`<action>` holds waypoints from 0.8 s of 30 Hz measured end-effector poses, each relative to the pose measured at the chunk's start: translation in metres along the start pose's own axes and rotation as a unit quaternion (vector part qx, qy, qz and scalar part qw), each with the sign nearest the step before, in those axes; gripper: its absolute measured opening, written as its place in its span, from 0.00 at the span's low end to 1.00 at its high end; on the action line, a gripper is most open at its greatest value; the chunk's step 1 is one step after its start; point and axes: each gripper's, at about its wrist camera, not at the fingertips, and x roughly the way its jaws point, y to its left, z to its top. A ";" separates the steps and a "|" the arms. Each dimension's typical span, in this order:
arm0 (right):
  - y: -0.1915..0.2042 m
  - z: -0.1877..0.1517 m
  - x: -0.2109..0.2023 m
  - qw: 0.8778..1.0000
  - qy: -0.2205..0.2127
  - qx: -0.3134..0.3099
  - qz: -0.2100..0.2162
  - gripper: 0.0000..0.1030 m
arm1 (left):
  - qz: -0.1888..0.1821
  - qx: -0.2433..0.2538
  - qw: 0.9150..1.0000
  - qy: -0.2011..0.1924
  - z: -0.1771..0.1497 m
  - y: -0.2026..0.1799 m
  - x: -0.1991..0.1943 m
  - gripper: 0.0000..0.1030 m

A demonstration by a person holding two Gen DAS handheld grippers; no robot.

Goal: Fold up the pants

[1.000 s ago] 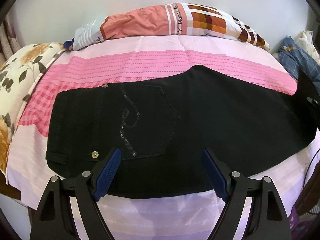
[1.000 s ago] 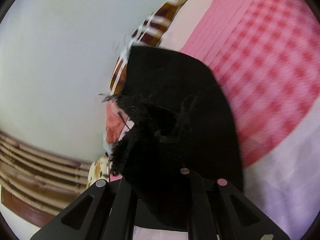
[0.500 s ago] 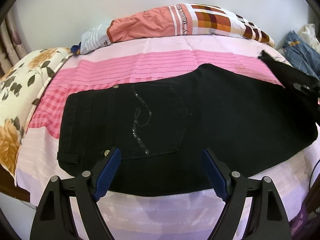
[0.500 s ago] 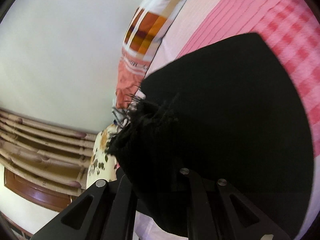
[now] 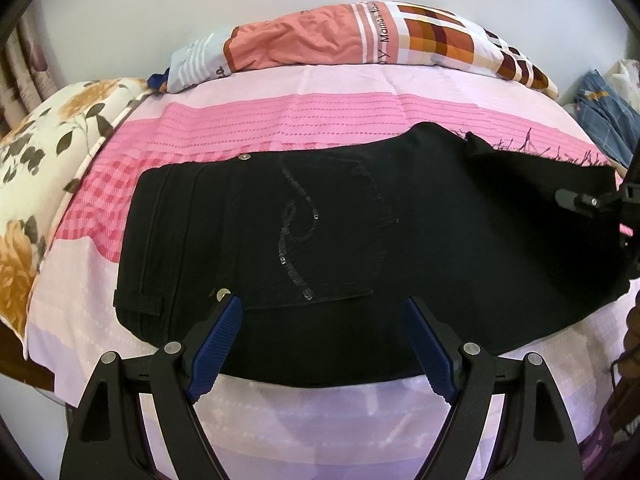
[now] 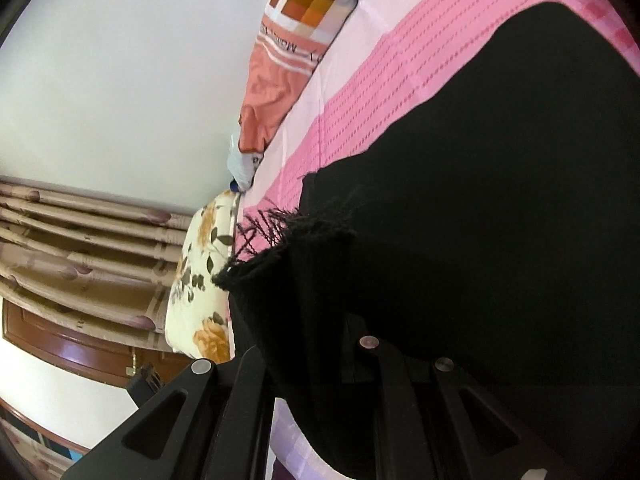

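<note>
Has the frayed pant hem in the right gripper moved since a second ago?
Yes. The hem, held by the right gripper, has swung leftward over the pants, toward the waistband.

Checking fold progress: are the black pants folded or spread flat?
Partly folded: black denim pants lie flat, frayed hem lifted back over them by the right gripper.

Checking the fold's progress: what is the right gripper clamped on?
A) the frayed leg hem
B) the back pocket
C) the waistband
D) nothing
A: in the right wrist view the right gripper is shut on the frayed leg hem of the black pants.
</note>
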 end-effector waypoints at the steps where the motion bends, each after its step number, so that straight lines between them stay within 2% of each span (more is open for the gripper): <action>1: 0.000 -0.002 0.001 1.000 0.002 -0.001 0.000 0.08 | 0.000 -0.002 1.000 0.001 0.000 0.001 0.000 0.80; 17: 0.000 -0.003 0.020 1.000 0.027 -0.006 -0.002 0.11 | -0.003 -0.009 1.000 0.022 -0.002 0.003 0.009 0.80; 22: 0.000 -0.003 0.022 0.999 0.033 -0.004 0.001 0.14 | -0.003 -0.011 1.000 0.027 -0.003 0.005 0.012 0.80; 24: 0.000 -0.003 0.023 0.999 0.039 -0.001 0.007 0.20 | -0.003 -0.012 1.000 0.028 -0.003 0.006 0.012 0.80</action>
